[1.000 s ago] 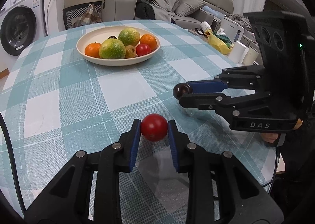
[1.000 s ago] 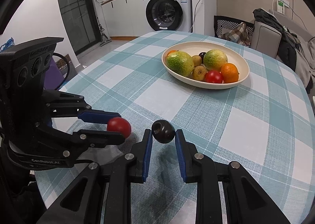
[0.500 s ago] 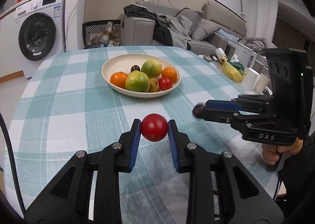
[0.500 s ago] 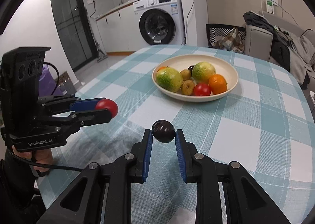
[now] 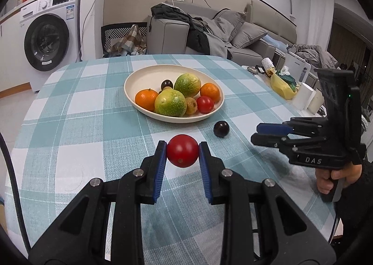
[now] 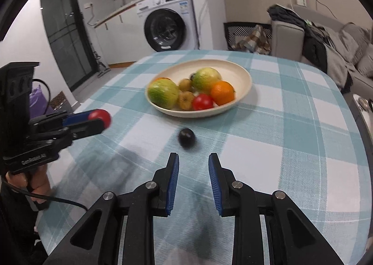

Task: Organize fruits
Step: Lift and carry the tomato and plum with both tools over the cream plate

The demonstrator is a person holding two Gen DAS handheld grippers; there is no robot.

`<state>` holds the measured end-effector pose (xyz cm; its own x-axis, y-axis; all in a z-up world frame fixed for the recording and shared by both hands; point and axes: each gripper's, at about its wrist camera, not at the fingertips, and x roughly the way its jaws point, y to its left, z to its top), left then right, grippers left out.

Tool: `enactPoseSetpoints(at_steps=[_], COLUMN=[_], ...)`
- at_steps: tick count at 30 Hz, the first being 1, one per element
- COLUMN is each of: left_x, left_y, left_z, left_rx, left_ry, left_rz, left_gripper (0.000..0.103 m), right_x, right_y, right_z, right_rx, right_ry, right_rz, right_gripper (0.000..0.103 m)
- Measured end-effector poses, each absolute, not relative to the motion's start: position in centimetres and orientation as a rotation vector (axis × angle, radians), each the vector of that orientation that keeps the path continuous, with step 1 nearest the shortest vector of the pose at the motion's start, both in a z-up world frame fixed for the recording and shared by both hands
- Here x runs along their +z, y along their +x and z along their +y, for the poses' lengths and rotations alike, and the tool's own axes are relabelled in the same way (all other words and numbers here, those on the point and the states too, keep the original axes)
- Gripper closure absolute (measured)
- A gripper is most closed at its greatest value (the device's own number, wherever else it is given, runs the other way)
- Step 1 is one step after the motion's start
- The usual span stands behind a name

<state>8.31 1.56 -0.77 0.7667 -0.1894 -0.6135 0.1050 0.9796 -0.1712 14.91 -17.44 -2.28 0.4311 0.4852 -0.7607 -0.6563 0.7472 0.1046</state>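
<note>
My left tool (image 5: 182, 153) is closed on the red tomato (image 5: 182, 150) and holds it above the table (image 5: 70, 111). My right tool (image 6: 193, 160) is opening with nothing between its pads; the dark plum (image 6: 186, 137) is on the table just before the fruit bowl (image 6: 242, 73).

Glossy smooth red tomato (image 5: 182, 153); woven matt checked cloth covers the table (image 5: 77, 129); matt cream bowl (image 5: 139, 78); glossy dark plum (image 5: 221, 128).
</note>
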Motion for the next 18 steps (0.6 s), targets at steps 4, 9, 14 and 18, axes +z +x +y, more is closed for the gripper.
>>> enactPoseSetpoints(at_steps=[4,9,14,18], left_x=[-0.9,-1.0,-1.3,-1.3], left_y=[9.3,10.5,11.5,11.9], left_z=[1.7,1.8,2.2,2.5], left_rx=[-0.157,-0.153,-0.146,-0.143], left_ry=[-0.137,-0.139,-0.146,-0.152], left_rz=[0.679,0.684,0.693,0.698], left_gripper=[0.078,0.078,0.078,0.078], right_x=[-3.0,-3.7,-4.2,-4.3], right_y=[15.7,17.5,18.7,18.7], right_z=[-16.4,-15.1,-14.0,-12.9], right_rx=[0.72,0.706,0.738,0.762], right_ry=[-0.245,-0.25,-0.24,-0.262], right_rz=[0.891,0.919,0.944,0.941], right_gripper=[0.062,0.062,0.062,0.062])
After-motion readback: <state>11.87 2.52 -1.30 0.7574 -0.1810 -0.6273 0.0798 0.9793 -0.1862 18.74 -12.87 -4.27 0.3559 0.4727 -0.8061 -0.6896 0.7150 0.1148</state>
